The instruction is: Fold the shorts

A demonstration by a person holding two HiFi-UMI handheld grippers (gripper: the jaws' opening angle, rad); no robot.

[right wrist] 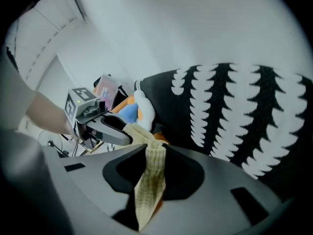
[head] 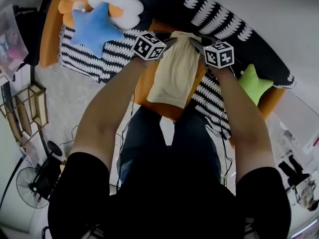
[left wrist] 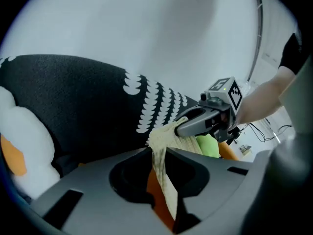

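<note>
Orange seat [head: 141, 91] sits nearest, in front of the person's knees. Beige shorts [head: 175, 73] hang over it, raised by the top edge. Left gripper [head: 169, 39] and right gripper [head: 194, 41] each clench a top corner. Farther off: black-and-white backrest [head: 219, 14], blue star pillow [head: 94, 28] left, green star pillow [head: 254, 83] right.

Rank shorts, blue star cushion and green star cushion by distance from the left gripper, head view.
1. The shorts, clamped in the left gripper.
2. The blue star cushion, upper left.
3. The green star cushion, right, beyond the right gripper.
</note>
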